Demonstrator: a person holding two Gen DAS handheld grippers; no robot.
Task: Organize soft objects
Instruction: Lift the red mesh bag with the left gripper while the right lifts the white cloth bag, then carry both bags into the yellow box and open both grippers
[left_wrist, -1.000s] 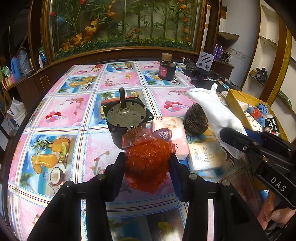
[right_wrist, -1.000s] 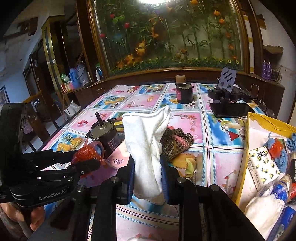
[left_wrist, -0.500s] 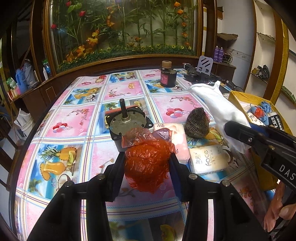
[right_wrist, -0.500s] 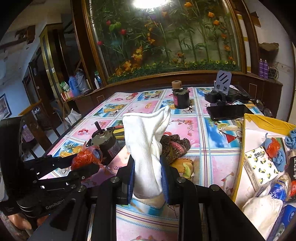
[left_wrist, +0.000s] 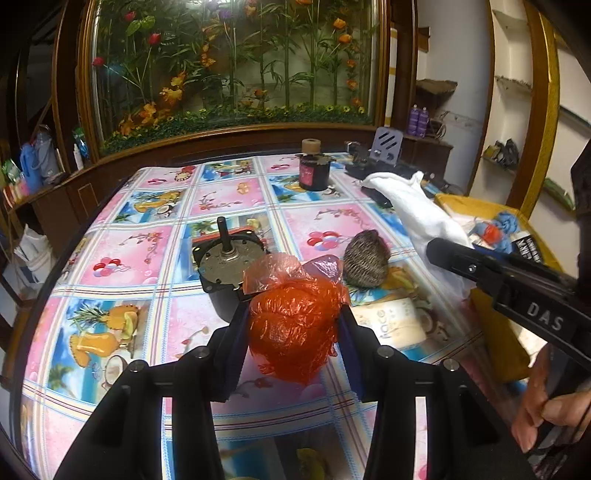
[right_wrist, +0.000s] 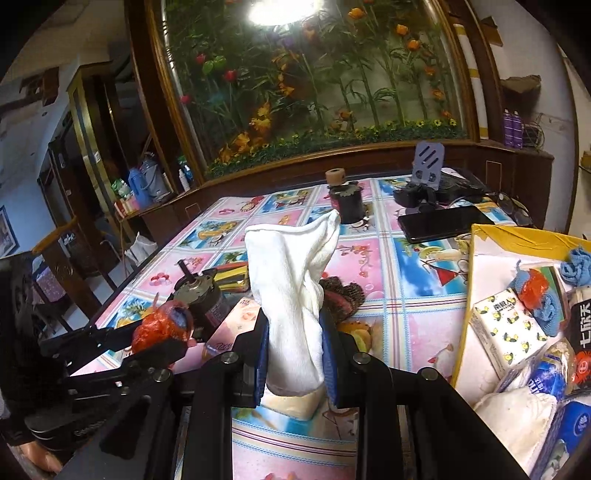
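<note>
My left gripper is shut on a crumpled orange plastic bag, held above the tablecloth; the right wrist view shows that bag at the lower left. My right gripper is shut on a white sock that stands up between its blue pads. The left wrist view shows the sock draped toward the right. A brown knitted piece lies on the table beyond both grippers. At the right stands a yellow-rimmed box with tissue packs, blue cloths and other soft items.
A grey motor with a shaft sits just behind the orange bag. A tissue pack lies flat on the floral tablecloth. A dark jar, a phone and a phone stand are at the far edge.
Both grippers keep their holds. The views tilted slightly upward, so the table objects sit a little lower in frame; nothing was let go or picked up.
</note>
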